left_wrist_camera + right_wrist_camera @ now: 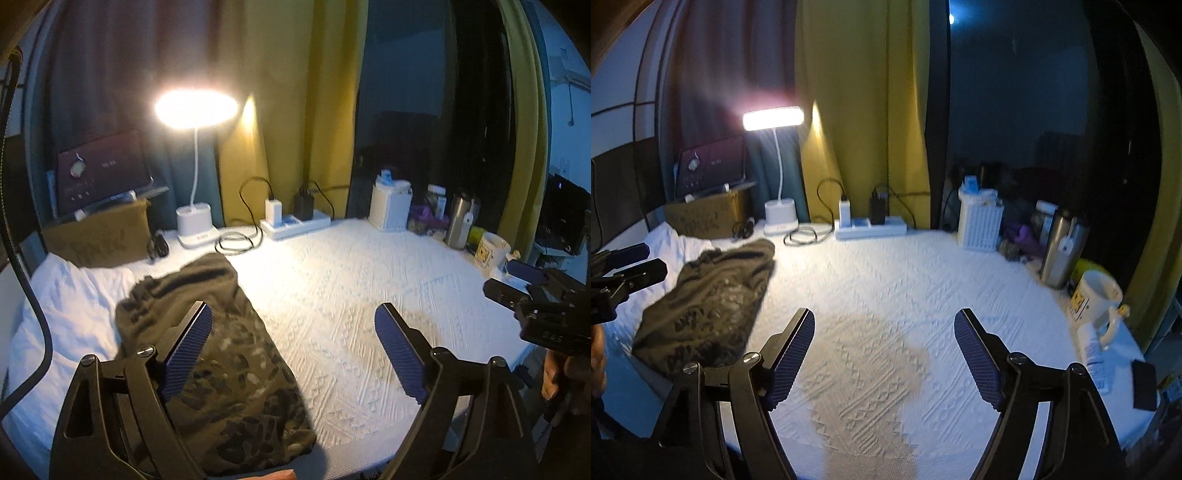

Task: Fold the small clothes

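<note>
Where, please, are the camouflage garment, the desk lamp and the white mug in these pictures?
camouflage garment (236, 373): left wrist view, middle of the patterned cloth.
desk lamp (779, 218): right wrist view, on its white base.
white mug (1097, 299): right wrist view, on its outer wall.

Both claws are held spread wide and empty, tilted downward: the left claw and the right claw, seemingly side by side.

PLACE: you are in a home bedroom | SIGNS: bed under a white textured cover, yellow curtains at 12 o'clock, lit desk lamp at 11 | CLUTTER: power strip, thermos, mug at 2 o'clock
</note>
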